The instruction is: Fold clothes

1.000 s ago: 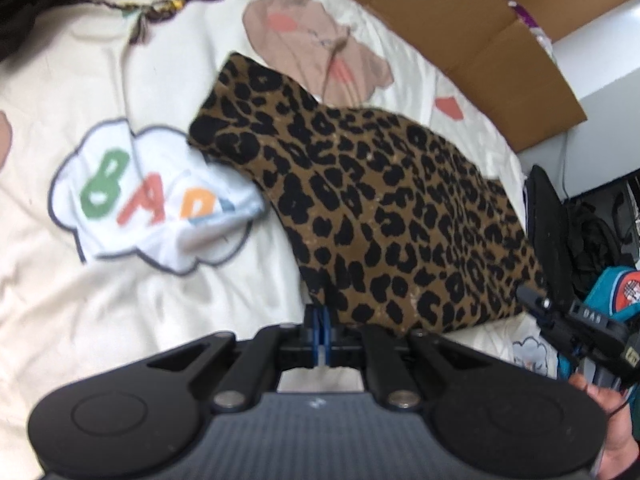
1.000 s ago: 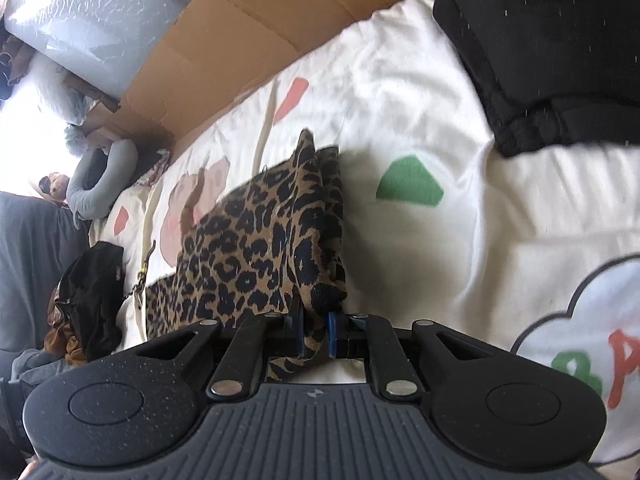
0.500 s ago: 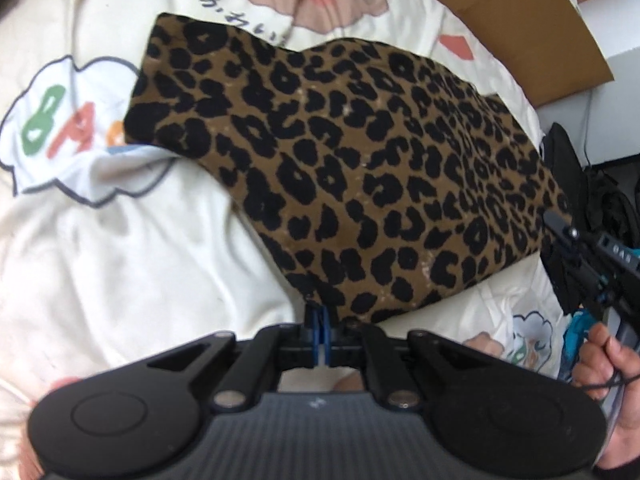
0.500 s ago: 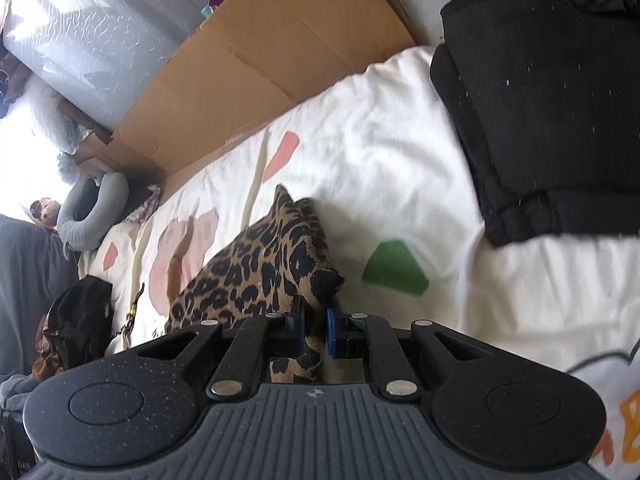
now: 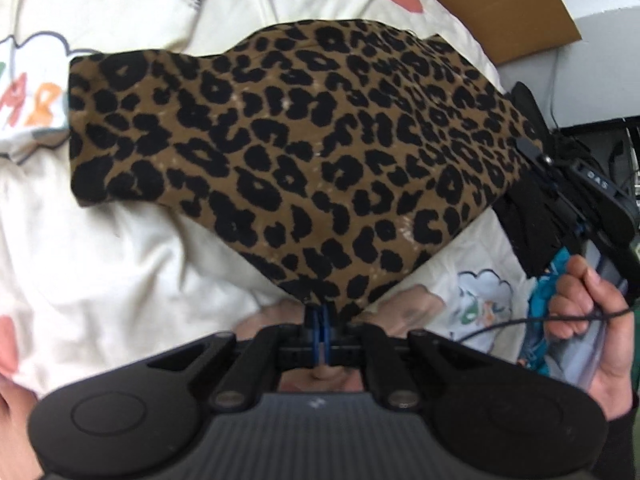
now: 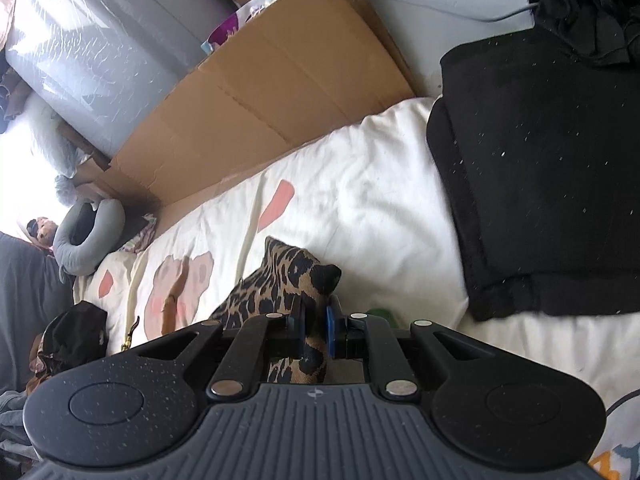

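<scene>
Blue-padded and pressed tight together, the left tongs [image 5: 321, 322] pinch the nearest edge of the leopard-print garment [image 5: 304, 152], so that no gap shows between the pads. From that pinched point the brown-and-black cloth fans out and away over the bed, wide across the middle of the left wrist view, one folded end lying toward the left beside a white cloud print with coloured letters [image 5: 30, 100]. Under it lies the cream bedspread [image 5: 100, 260], rumpled and printed with pink and coral shapes. At the right edge of that view the right tongs [image 5: 538, 160] grip the garment's far end, and the person's hand [image 5: 588, 312] is wrapped round the handle with a thin black cord running across the fingers. In the right wrist view those tongs [image 6: 315, 324] stand nearly shut on a bunched corner of the leopard cloth, which pokes up between the blue pads and trails off to the left. Just past them to the right a folded black garment [image 6: 540, 200] rests on the bedspread, well apart from the leopard piece. Beyond the bed's far side flattened brown cardboard [image 6: 260, 112] leans along the edge, and further left a grey neck pillow [image 6: 86, 240] lies by the bed's end.
</scene>
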`<action>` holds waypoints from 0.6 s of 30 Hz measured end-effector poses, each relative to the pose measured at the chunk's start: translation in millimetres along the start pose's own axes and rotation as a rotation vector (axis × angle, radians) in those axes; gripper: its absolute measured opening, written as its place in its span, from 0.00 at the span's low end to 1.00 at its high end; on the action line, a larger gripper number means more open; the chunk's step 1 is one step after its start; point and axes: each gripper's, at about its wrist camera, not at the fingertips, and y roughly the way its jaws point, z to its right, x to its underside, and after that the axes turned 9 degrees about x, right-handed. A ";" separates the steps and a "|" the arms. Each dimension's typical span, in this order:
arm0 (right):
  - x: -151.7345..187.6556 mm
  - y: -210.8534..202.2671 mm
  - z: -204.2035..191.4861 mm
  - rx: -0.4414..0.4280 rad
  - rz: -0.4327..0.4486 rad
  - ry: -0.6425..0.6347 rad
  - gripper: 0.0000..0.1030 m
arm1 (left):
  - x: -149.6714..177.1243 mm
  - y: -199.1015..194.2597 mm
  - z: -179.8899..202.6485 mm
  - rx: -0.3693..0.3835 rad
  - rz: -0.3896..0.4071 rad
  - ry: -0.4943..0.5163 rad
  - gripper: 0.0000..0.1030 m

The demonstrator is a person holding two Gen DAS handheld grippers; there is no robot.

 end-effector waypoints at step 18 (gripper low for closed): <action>0.7 8.4 24.7 0.101 -0.056 0.015 0.31 | 11.4 -11.5 41.7 0.047 -0.145 0.114 0.12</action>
